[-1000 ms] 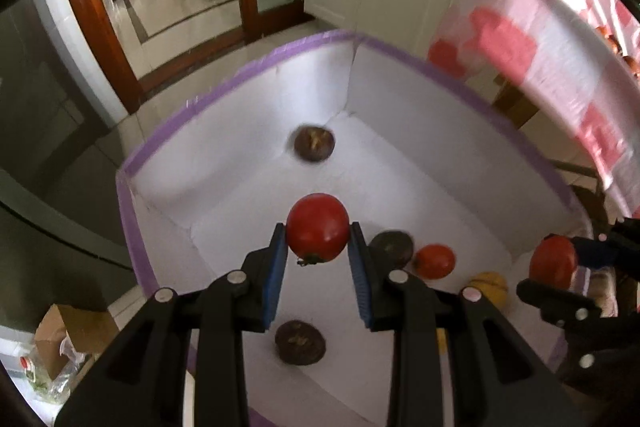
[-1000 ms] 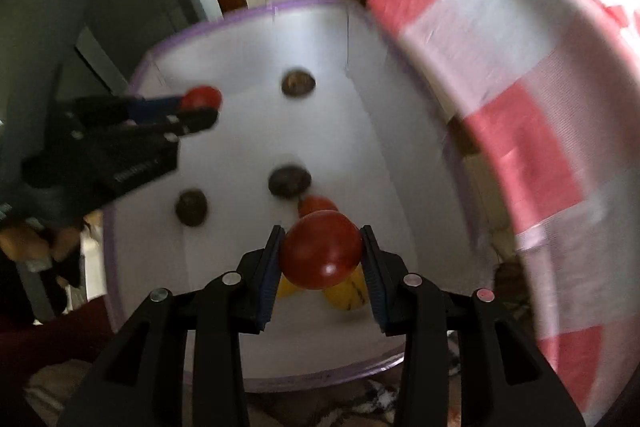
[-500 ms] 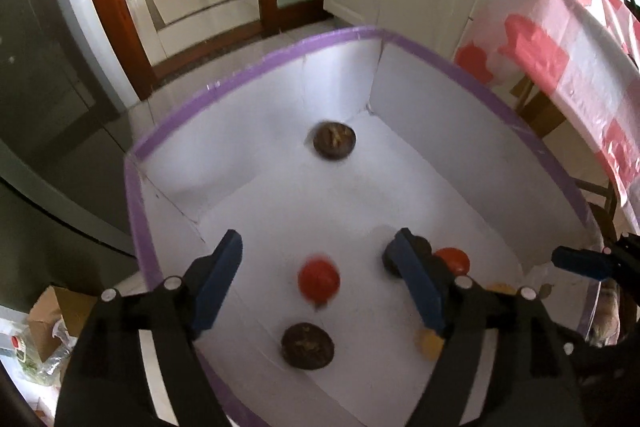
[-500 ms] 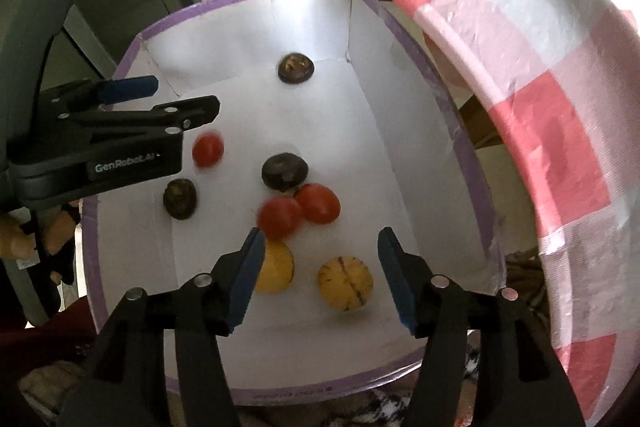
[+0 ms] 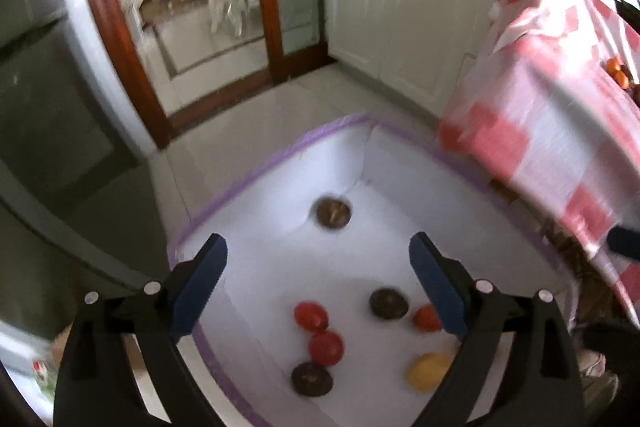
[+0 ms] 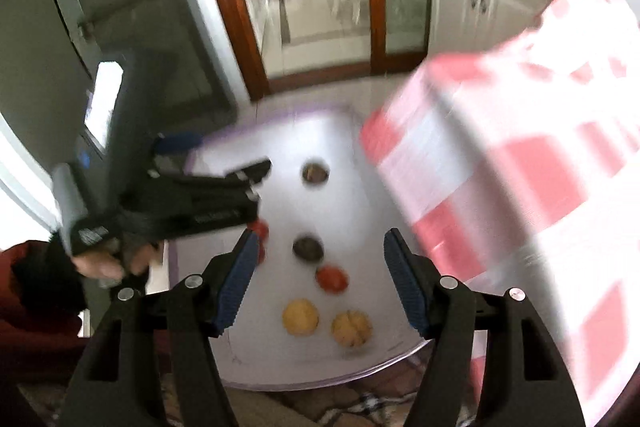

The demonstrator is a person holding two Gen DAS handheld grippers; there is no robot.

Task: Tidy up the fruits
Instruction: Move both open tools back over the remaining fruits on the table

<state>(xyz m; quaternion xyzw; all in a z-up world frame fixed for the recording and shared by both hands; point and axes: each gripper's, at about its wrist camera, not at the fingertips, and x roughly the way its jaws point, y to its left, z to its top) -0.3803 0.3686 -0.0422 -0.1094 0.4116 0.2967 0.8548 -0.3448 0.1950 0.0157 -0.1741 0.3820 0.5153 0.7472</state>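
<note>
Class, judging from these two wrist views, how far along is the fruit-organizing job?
Done: three tomatoes, three dark fruits and two yellow fruits lie in the white bin. In hand: nothing; left gripper and right gripper are open. Left: orange fruit on the checked tablecloth.

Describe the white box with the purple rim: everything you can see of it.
The box is a large open-topped container with white walls and floor, looking like foam board, its top edge bound in purple tape. It appears to stand on the tiled floor beside a table draped in a red-and-white checked cloth, which overhangs its right side. Inside lie three red fruits, three dark brown ones and two yellow ones, loose on the floor. Both tools hang open above it, touching nothing.
</note>
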